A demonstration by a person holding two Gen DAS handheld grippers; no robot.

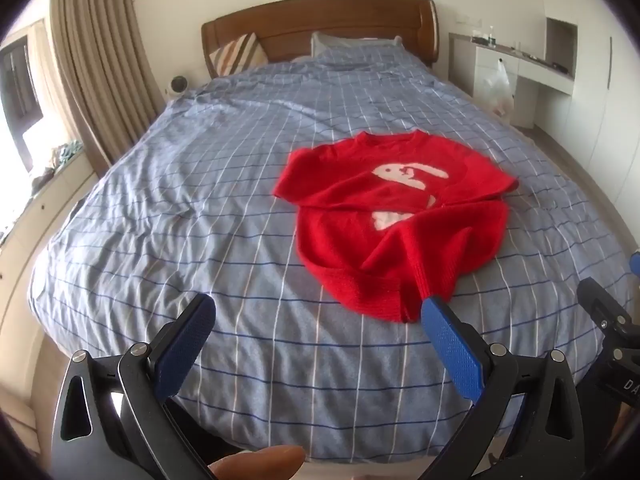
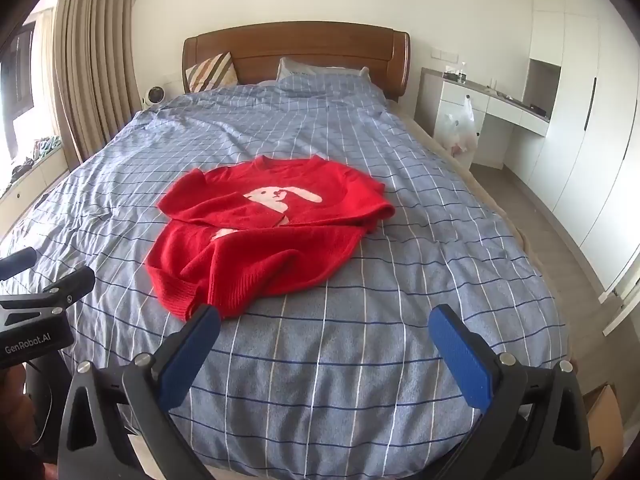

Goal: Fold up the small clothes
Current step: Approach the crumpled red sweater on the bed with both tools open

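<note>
A small red knitted sweater (image 1: pixel 400 224) with a white rabbit motif lies on the blue checked bed cover (image 1: pixel 180 216), collar towards the headboard, its lower part rumpled and both sleeves folded across the front. It also shows in the right wrist view (image 2: pixel 264 236). My left gripper (image 1: pixel 318 308) is open and empty, above the bed's near end, just short of the sweater's hem and to its left. My right gripper (image 2: pixel 324 318) is open and empty, near the hem and to its right. Each gripper's body shows at the edge of the other's view.
A wooden headboard (image 2: pixel 296 52) with a striped cushion (image 2: pixel 210 72) and a pillow stands at the far end. Curtains (image 2: pixel 88 60) and a window ledge are on the left. A white desk (image 2: pixel 500 116) with a hanging plastic bag, wardrobes and bare floor are on the right.
</note>
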